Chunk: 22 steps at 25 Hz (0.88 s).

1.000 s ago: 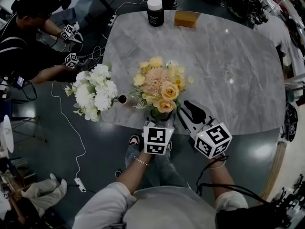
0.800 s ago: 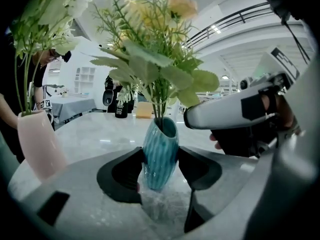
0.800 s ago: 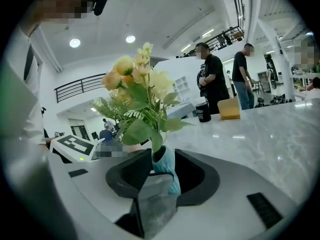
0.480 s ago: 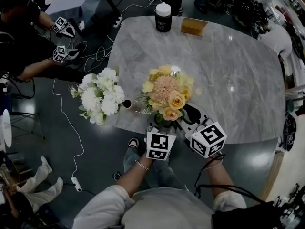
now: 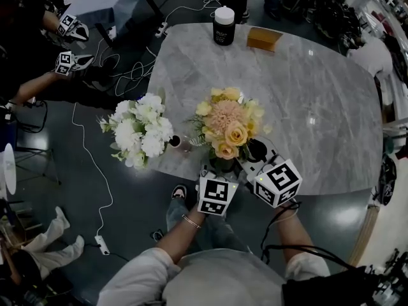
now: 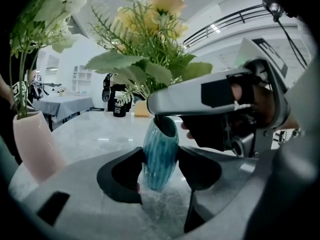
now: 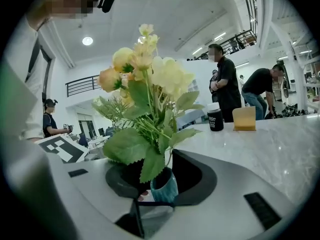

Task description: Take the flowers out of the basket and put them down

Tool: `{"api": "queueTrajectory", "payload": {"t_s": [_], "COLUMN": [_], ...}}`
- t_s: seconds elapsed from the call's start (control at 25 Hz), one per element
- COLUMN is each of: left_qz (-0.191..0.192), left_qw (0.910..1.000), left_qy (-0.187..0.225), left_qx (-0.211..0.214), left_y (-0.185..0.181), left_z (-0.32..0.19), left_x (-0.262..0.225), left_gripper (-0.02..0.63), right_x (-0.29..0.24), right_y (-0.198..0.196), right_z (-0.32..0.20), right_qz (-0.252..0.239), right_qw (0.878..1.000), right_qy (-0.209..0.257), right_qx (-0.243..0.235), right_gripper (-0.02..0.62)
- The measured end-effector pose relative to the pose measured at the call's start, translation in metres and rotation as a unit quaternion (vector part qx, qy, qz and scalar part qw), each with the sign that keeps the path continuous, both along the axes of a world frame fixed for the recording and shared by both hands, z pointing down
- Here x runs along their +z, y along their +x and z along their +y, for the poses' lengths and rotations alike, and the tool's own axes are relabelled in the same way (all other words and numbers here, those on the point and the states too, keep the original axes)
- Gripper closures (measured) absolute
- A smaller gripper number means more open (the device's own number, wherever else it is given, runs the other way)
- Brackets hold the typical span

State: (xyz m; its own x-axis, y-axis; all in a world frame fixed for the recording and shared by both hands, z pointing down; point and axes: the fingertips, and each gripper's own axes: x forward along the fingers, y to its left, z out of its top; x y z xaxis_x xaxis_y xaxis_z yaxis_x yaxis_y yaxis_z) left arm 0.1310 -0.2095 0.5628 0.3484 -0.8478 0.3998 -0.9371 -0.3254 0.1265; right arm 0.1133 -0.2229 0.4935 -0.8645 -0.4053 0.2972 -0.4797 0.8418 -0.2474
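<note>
A yellow and peach bouquet (image 5: 226, 123) stands in a teal vase (image 6: 159, 156) at the marble table's (image 5: 306, 94) near edge. My left gripper (image 5: 220, 169) is shut on the vase's body, with a pad against each side. My right gripper (image 5: 245, 160) reaches in from the right at the vase's mouth. In the right gripper view the vase (image 7: 164, 186), the stems and the leaves sit between its spread jaws, with a gap on both sides. Those jaws have just been opening. In the left gripper view one right fingertip (image 6: 200, 91) lies across just above the vase's rim.
A white bouquet (image 5: 140, 129) in a pale pink vase (image 6: 32, 144) stands at the table's left edge, close to my left gripper. A black jar with a white lid (image 5: 224, 25) and a wooden box (image 5: 264, 39) sit at the far edge. People stand around the table.
My right gripper has moved in to the left, closer to the vase and the left gripper. The left gripper has kept its hold on the vase.
</note>
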Motion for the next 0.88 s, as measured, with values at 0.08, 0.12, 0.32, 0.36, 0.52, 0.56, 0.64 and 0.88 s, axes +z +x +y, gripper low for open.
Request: {"api": "queueTrajectory", "payload": {"t_s": [0.08, 0.12, 0.32, 0.36, 0.52, 0.56, 0.64, 0.88], "left_qz": [0.000, 0.000, -0.001, -0.002, -0.007, -0.008, -0.008, -0.007], "left_qw": [1.0000, 1.0000, 1.0000, 1.0000, 0.9999, 0.9999, 0.9999, 0.9999], "left_qy": [-0.001, -0.001, -0.001, -0.001, 0.000, -0.001, -0.001, -0.003], "left_qx": [0.001, 0.002, 0.005, 0.006, 0.010, 0.010, 0.010, 0.008], "left_y": [0.000, 0.000, 0.000, 0.000, 0.001, 0.000, 0.001, 0.000], "left_z": [0.000, 0.000, 0.000, 0.000, 0.002, 0.002, 0.002, 0.001], "left_x": [0.000, 0.000, -0.001, -0.001, 0.001, 0.001, 0.001, 0.002], "left_gripper": [0.367, 0.367, 0.367, 0.367, 0.367, 0.367, 0.367, 0.367], "right_x": [-0.001, -0.002, -0.007, -0.008, -0.015, -0.016, -0.018, -0.025], "right_y": [-0.001, -0.001, 0.001, 0.002, 0.005, 0.006, 0.007, 0.007], "right_z": [-0.001, -0.001, 0.000, 0.000, -0.001, -0.001, 0.000, 0.000], "right_qz": [-0.002, -0.004, -0.011, -0.014, -0.030, -0.032, -0.036, -0.041], "right_qw": [1.000, 1.000, 1.000, 1.000, 0.999, 0.999, 0.999, 0.999], "right_qy": [0.004, 0.006, 0.013, 0.013, 0.016, 0.016, 0.017, 0.023], "right_qx": [0.003, 0.004, 0.009, 0.011, 0.019, 0.019, 0.019, 0.024], "right_gripper": [0.477, 0.486, 0.512, 0.514, 0.525, 0.529, 0.532, 0.540]}}
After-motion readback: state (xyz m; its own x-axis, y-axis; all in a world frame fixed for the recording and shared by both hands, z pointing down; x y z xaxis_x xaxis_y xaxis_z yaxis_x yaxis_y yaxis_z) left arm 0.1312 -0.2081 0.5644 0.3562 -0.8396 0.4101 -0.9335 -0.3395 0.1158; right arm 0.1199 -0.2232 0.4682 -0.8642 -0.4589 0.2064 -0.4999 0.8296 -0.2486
